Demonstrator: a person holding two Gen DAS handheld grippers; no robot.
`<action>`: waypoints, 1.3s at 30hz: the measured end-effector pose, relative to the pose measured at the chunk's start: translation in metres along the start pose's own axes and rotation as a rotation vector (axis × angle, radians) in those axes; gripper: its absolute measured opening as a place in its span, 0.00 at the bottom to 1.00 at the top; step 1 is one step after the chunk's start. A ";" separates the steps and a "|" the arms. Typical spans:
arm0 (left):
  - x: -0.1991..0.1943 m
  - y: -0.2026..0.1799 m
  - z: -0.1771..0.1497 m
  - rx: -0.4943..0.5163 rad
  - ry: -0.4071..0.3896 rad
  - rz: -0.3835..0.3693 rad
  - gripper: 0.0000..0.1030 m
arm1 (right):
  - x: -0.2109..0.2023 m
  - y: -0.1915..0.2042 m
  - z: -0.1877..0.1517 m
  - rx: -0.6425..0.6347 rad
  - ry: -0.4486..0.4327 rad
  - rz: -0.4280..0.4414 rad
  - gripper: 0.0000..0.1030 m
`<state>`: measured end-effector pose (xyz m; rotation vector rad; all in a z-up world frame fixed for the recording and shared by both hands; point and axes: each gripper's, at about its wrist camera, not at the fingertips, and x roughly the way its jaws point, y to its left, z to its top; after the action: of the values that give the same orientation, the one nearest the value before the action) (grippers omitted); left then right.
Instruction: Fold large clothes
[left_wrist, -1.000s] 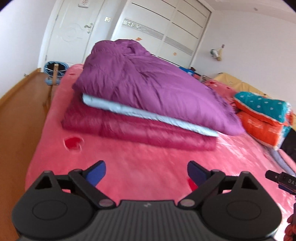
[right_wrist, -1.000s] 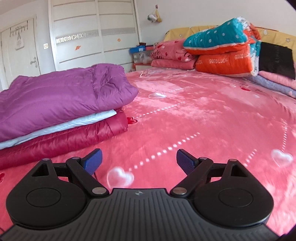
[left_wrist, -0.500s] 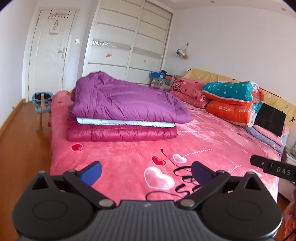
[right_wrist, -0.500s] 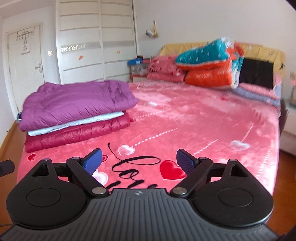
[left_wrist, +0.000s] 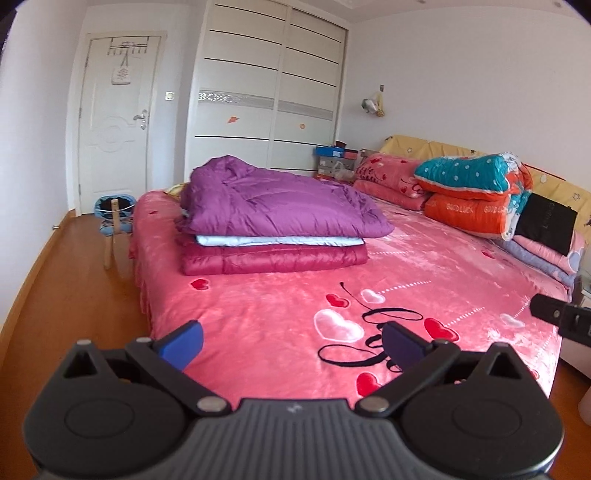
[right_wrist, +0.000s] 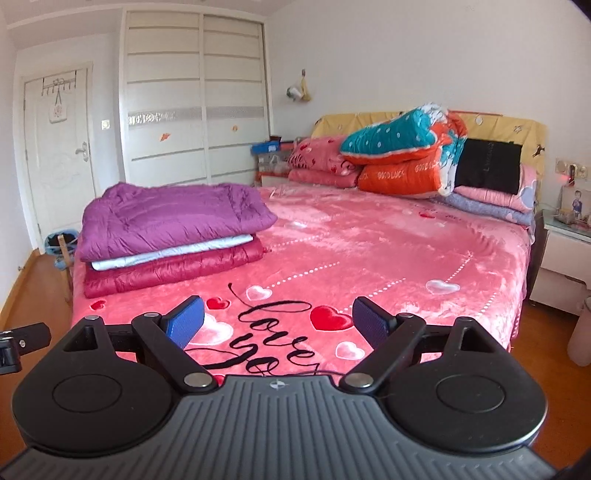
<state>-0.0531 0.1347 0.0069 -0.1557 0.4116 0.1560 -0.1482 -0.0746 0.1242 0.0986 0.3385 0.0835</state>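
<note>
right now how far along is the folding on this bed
Done, it seems: the purple coat, a pale blue layer and the dark red coat lie folded in one stack on the pink bedspread. In hand: nothing; the left gripper and right gripper are open and empty. Left: no unfolded clothing shows.

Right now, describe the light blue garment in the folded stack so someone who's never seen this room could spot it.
Find the pink heart-print bed, then the folded stack near its foot corner on the door side. The light blue garment is the thin pale layer sandwiched between the puffy purple coat on top and the dark red coat underneath.
</note>
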 end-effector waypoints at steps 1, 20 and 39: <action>-0.002 0.002 -0.001 -0.002 0.001 0.005 0.99 | -0.004 0.001 -0.001 0.002 -0.009 -0.003 1.00; -0.011 0.012 -0.007 -0.018 -0.021 0.037 0.99 | -0.008 0.015 -0.010 0.000 -0.015 0.024 1.00; -0.005 0.010 -0.015 0.007 -0.013 0.067 0.99 | 0.024 0.003 -0.017 -0.020 0.013 0.041 1.00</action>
<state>-0.0651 0.1416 -0.0055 -0.1343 0.4050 0.2219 -0.1318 -0.0679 0.1004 0.0847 0.3488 0.1280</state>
